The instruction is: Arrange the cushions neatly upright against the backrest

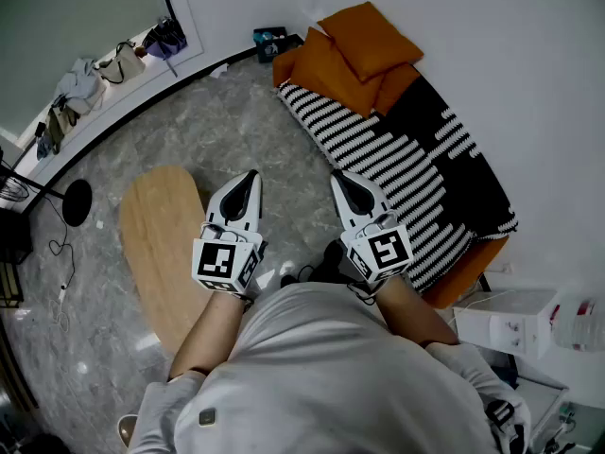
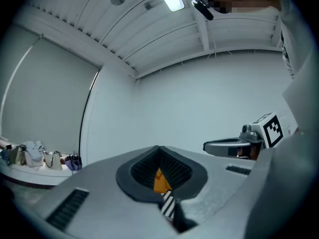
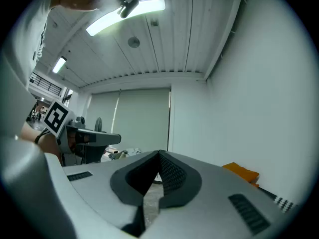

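Two orange cushions (image 1: 354,50) lie piled flat at the far end of a sofa (image 1: 416,173) covered in a black-and-white striped throw. Both grippers hover level over the floor in front of the sofa, well short of the cushions. My left gripper (image 1: 250,176) is shut with nothing in it. So is my right gripper (image 1: 339,176). In the left gripper view a sliver of orange cushion (image 2: 160,182) shows through the gap below the closed jaws. An orange cushion (image 3: 241,172) appears low at the right in the right gripper view.
An oval wooden table (image 1: 161,244) stands to the left of the grippers. Bags and clothes lie on a window ledge (image 1: 104,69) at the far left, and a black round stand base (image 1: 76,201) sits on the floor. White boxes (image 1: 510,320) sit near the sofa's close end.
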The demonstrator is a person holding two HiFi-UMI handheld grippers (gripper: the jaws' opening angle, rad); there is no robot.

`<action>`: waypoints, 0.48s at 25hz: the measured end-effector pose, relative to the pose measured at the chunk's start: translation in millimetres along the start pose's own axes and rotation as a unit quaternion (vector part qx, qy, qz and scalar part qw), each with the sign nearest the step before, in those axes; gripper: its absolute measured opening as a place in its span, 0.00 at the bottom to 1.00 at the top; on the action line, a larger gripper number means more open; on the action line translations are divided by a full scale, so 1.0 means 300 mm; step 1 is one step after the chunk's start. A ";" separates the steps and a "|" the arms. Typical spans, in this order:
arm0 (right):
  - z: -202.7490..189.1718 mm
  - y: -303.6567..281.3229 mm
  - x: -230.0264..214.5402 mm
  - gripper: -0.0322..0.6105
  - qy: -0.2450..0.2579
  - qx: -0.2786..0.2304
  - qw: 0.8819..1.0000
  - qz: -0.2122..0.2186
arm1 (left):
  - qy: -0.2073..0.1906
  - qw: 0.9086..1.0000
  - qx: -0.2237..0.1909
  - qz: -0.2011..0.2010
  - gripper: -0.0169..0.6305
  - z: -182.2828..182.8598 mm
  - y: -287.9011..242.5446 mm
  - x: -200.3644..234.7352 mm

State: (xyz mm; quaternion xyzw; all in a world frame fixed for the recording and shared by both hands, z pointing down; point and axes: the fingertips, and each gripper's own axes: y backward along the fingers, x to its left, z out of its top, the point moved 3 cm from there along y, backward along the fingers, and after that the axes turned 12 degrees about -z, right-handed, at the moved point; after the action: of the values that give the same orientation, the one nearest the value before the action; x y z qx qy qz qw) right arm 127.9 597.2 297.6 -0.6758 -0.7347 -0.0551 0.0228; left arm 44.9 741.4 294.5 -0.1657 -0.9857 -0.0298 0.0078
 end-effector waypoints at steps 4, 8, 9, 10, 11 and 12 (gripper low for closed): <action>0.001 0.001 0.006 0.08 -0.002 -0.002 1.000 0.001 | 0.001 1.000 0.001 -0.001 0.04 0.000 0.005 0.005; 0.010 -0.012 0.010 0.08 -0.004 -0.005 1.000 0.004 | 0.002 1.000 0.001 -0.002 0.04 0.004 0.001 0.018; 0.009 -0.017 0.009 0.08 -0.004 -0.004 1.000 0.005 | 0.002 1.000 0.001 -0.003 0.04 0.003 -0.003 0.021; 0.006 -0.021 0.007 0.08 -0.005 -0.003 1.000 0.007 | 0.003 1.000 0.001 -0.002 0.04 0.002 -0.007 0.024; 0.004 -0.026 0.004 0.08 -0.007 -0.001 1.000 0.010 | 0.003 1.000 0.001 -0.002 0.04 0.001 -0.012 0.026; 0.001 -0.031 -0.001 0.08 -0.007 -0.001 1.000 0.011 | 0.004 1.000 0.001 -0.002 0.04 -0.002 -0.019 0.029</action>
State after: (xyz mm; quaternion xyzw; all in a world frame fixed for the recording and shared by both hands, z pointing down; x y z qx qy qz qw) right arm 118.7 596.3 296.7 -0.6842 -0.7273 -0.0509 0.0176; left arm 35.0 739.0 294.9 -0.1641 -0.9859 -0.0290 0.0117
